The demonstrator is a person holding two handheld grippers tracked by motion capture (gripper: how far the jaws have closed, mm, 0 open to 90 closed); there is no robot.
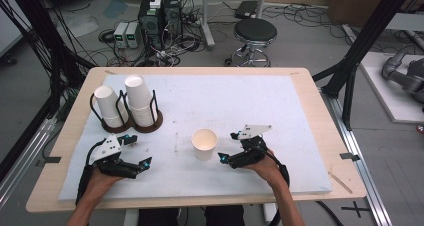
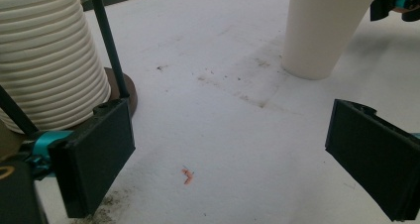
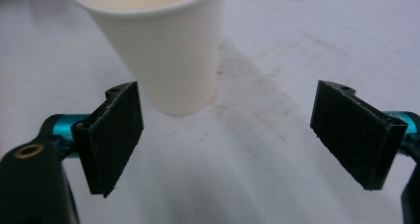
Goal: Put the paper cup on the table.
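Observation:
A single white paper cup (image 1: pixel 204 143) stands upright and empty near the middle of the white mat (image 1: pixel 210 101). My right gripper (image 1: pixel 227 147) is open just to the cup's right, its jaws spread wide; in the right gripper view the cup (image 3: pixel 161 45) sits a little beyond and left of the gap. My left gripper (image 1: pixel 138 150) rests open on the mat at the front left, with nothing between its jaws. Its own view has the cup (image 2: pixel 322 28) far off to the right and a stack of cups (image 2: pixel 47 55) close on the left.
Two stacks of white cups (image 1: pixel 125 103) stand upside down in a black wire holder (image 1: pixel 131 123) on a brown base at the mat's back left. The mat covers a wooden table (image 1: pixel 75 116). A stool (image 1: pixel 255 33), computers and cables lie on the floor beyond.

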